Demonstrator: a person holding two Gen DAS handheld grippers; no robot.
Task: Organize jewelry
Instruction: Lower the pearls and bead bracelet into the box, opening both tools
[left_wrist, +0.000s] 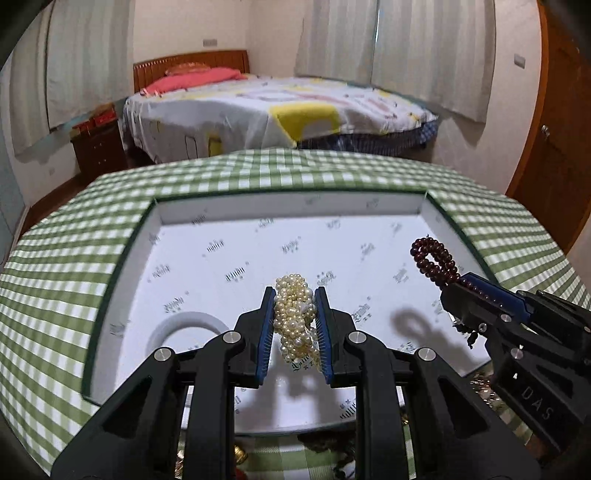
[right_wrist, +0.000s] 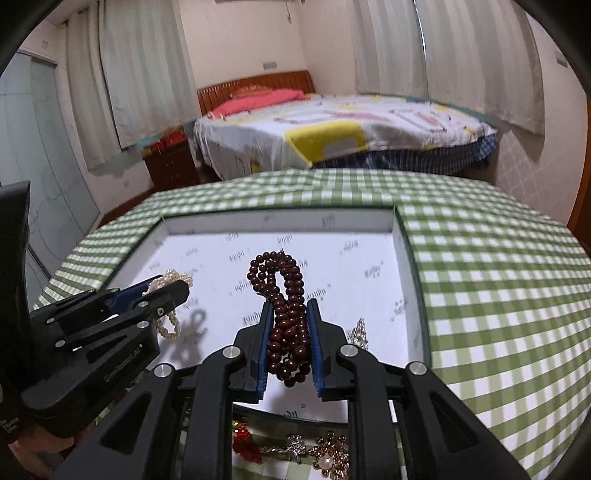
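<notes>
My left gripper (left_wrist: 294, 295) is shut on a cream pearl bracelet (left_wrist: 295, 314) and holds it above the white box (left_wrist: 147, 236). It also shows at the left of the right wrist view (right_wrist: 173, 286), with the pearls (right_wrist: 168, 328) hanging below it. My right gripper (right_wrist: 289, 304) is shut on a dark red bead bracelet (right_wrist: 286, 295), held over the white box (right_wrist: 400, 240). In the left wrist view the right gripper (left_wrist: 458, 282) shows at the right with the red beads (left_wrist: 434, 258) looping out of it.
The box sits on a green checked tablecloth (left_wrist: 66, 266). Loose jewelry lies at the near edge: a red piece (right_wrist: 245, 445), a silver piece (right_wrist: 295, 445), a gold flower piece (right_wrist: 330, 456). A small silver piece (right_wrist: 358, 330) lies in the box. A bed (left_wrist: 258, 110) stands behind.
</notes>
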